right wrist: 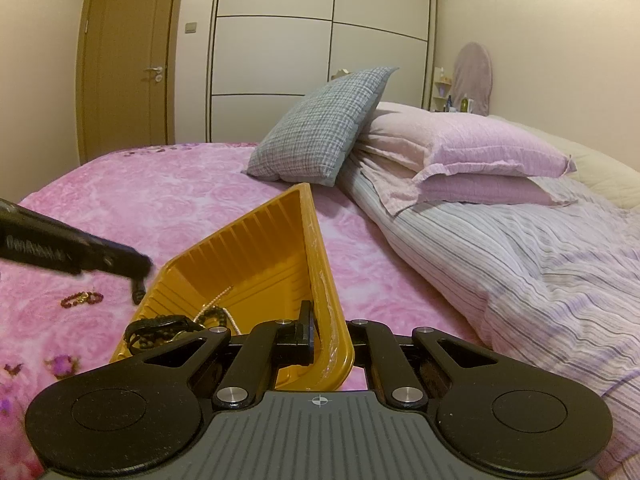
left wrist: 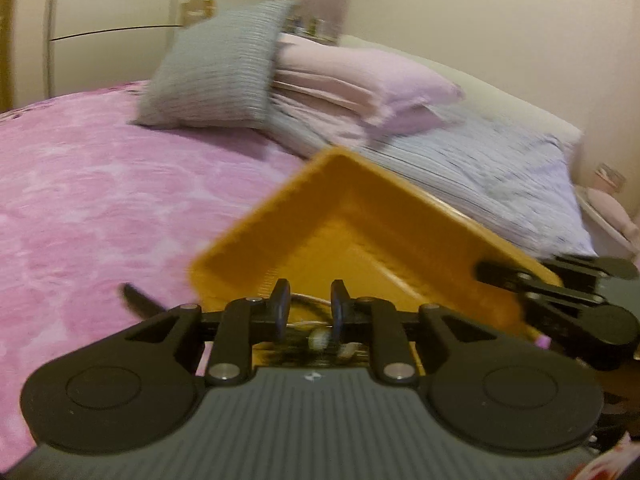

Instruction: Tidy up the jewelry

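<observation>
the right wrist view shows what the left wrist view misses: a dark red bead bracelet (right wrist: 82, 298) lying loose on the pink blanket (right wrist: 168, 200), left of the yellow tray (right wrist: 256, 248), with the left gripper (right wrist: 138, 294) hanging just above the blanket between bracelet and tray. in its own blurred view the left gripper (left wrist: 310, 300) has its fingers parted with nothing pressed between them; a thin chain (left wrist: 308, 299) shows in the gap behind them, lying in the tray (left wrist: 360, 216).

the tray sits tilted on the blanket, its right rim clamped by the right gripper (right wrist: 320, 334), whose fingers are clenched on that wall. inside, at the low near corner, lies a tangle of jewelry: a black beaded bracelet (right wrist: 158, 330) and a pale chain (right wrist: 222, 300) running up the tray floor.

the left wrist view is smeared, so the pieces under its fingers are hard to tell apart; a pale bead (left wrist: 320, 338) is all that reads. the right gripper (left wrist: 496, 276) is cut off at that view's right edge. grey (right wrist: 320, 128) and pink pillows (right wrist: 468, 140) lie behind.
</observation>
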A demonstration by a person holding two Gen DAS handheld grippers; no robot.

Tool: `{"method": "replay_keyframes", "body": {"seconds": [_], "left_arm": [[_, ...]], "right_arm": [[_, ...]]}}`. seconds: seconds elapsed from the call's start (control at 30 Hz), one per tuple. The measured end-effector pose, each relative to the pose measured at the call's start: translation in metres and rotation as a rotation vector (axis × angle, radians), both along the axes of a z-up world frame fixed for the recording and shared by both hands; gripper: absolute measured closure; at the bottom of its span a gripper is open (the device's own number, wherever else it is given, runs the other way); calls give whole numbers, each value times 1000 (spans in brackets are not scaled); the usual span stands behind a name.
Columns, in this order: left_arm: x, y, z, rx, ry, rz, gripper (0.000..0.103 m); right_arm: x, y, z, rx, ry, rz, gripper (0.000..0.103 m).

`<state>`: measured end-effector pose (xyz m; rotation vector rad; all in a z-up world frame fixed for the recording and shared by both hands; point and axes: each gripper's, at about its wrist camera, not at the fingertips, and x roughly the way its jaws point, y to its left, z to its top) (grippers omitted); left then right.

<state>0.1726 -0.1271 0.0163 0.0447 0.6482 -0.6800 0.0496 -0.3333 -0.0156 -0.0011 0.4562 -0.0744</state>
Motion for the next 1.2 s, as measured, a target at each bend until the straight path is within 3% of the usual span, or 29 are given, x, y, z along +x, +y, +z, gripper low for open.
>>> {"method": "replay_keyframes", "body": {"seconds": [0.33, 0.57, 0.87, 1.2], "left_arm": [[41, 96, 9, 30, -10, 258, 82], [57, 144, -14, 65, 32, 376, 82], [48, 137, -67, 117, 60, 341, 82], [55, 112, -90, 174, 66, 263, 82]], "right_arm": [[0, 1, 1, -5, 1, 2, 97], [1, 1, 0, -7, 1, 2, 97], [2, 0, -3, -12, 4, 0, 97], [3, -2, -4, -13, 12, -5, 97]]}}
